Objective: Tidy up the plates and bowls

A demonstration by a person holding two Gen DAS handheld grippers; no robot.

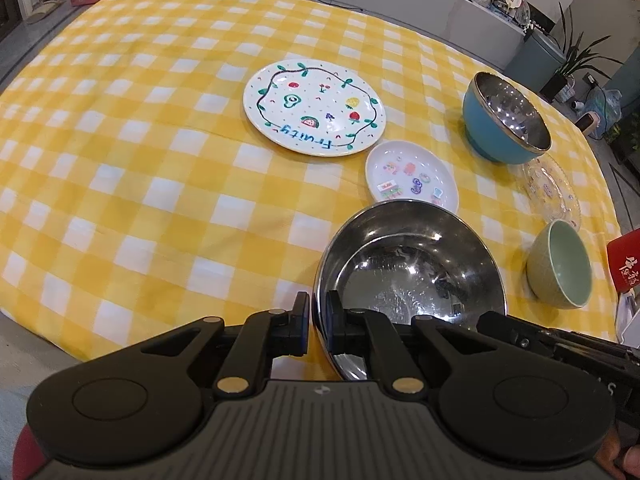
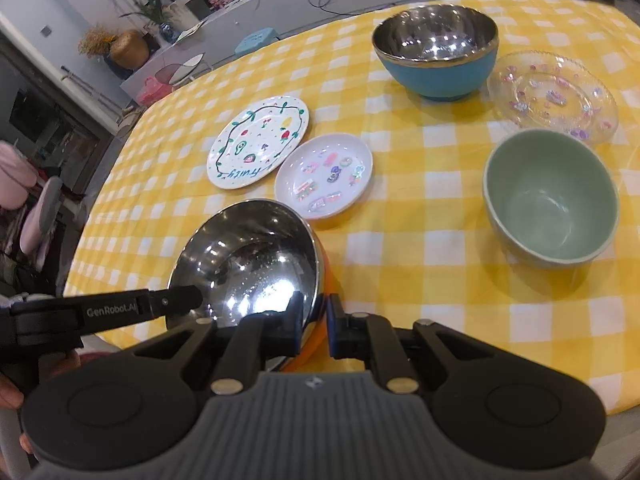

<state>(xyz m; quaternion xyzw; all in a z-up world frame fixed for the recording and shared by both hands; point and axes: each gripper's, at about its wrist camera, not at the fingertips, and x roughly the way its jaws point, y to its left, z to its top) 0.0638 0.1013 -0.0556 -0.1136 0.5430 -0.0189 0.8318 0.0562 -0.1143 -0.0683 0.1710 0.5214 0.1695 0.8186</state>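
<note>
A steel bowl (image 1: 408, 268) with an orange outside (image 2: 248, 256) is tilted near the table's front edge, held from both sides. My left gripper (image 1: 318, 308) is shut on its left rim and my right gripper (image 2: 316, 308) is shut on its right rim. Just beyond it lies a small white dish (image 1: 412, 178) (image 2: 324, 176), and farther back a fruit-patterned plate (image 1: 314, 106) (image 2: 258, 142). To the right stand a green bowl (image 1: 560, 268) (image 2: 550, 196), a clear glass plate (image 1: 552, 192) (image 2: 552, 96) and a blue bowl with a steel inside (image 1: 504, 120) (image 2: 436, 52).
A yellow checked cloth (image 1: 140, 160) covers the table, with a wide bare stretch at its left. A red box (image 1: 624, 256) shows at the right edge in the left wrist view. Stools and a shelf stand beyond the far edge.
</note>
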